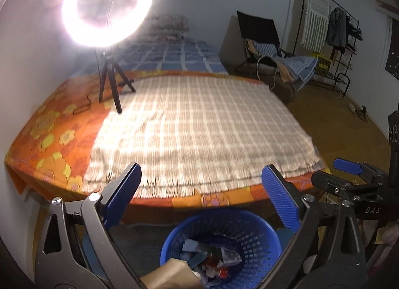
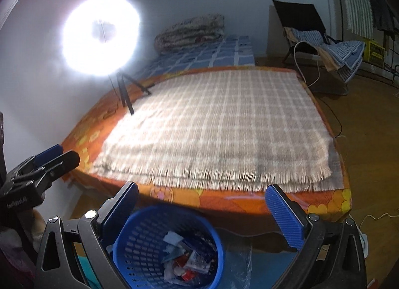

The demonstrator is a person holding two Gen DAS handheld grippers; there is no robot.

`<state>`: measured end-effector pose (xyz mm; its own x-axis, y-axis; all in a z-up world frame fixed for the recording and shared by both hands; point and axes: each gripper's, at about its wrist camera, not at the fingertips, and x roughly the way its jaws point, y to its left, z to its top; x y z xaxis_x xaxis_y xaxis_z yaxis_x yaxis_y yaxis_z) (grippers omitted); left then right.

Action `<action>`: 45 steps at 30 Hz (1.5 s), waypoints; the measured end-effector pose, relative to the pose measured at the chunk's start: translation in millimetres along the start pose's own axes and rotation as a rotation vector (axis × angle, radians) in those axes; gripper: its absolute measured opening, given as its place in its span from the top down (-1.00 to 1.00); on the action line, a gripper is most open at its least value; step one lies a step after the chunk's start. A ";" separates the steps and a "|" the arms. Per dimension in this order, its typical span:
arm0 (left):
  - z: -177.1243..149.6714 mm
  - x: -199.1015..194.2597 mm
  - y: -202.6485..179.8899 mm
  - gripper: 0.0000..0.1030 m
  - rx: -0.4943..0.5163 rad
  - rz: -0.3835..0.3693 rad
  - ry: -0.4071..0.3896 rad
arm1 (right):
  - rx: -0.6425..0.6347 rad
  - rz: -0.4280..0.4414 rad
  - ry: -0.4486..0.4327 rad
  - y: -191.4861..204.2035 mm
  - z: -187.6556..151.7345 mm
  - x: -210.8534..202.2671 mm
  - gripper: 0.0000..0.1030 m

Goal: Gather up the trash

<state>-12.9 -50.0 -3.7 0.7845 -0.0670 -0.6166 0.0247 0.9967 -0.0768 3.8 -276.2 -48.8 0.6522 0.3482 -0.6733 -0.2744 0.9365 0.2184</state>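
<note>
both wrist views tilt down (side by side) toward bed (image 1: 194,124) and basket (image 1: 251,236).

We see a blue lattice basket (image 2: 139,246), a beige checked blanket (image 2: 214,129) and an orange flowered bedsheet (image 1: 47,136).

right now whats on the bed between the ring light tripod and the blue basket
Only the checked fringed blanket, bare of trash, between the ring light tripod and the blue basket; both wrist views show it.

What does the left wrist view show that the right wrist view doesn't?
Left wrist only: a brown paper piece at the blue basket's near rim, and a jacket hanging on the rack. Right wrist only: clear plastic on the floor beside the basket. Both: the trash-filled basket, checked blanket, ring light, and open, empty hand-held grippers.
</note>
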 end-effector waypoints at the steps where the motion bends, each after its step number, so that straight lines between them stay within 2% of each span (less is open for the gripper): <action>1: 2.8 -2.7 -1.6 -0.93 0.000 -0.002 -0.011 | 0.000 -0.003 -0.009 0.1 1.8 -2.3 -0.99; 11: 20.6 -17.1 -11.3 -0.95 -0.014 -0.022 -0.068 | -0.021 -0.017 -0.069 9.4 13.2 -15.1 -0.99; 45: 17.6 -15.1 -9.6 -0.96 -0.031 -0.023 -0.063 | -0.016 -0.021 -0.058 4.6 11.8 -11.8 -0.99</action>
<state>-14.1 -57.8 20.1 0.8211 -0.0860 -0.5643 0.0248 0.9930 -0.1152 3.2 -275.5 -31.5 0.6978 0.3312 -0.6351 -0.2715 0.9428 0.1933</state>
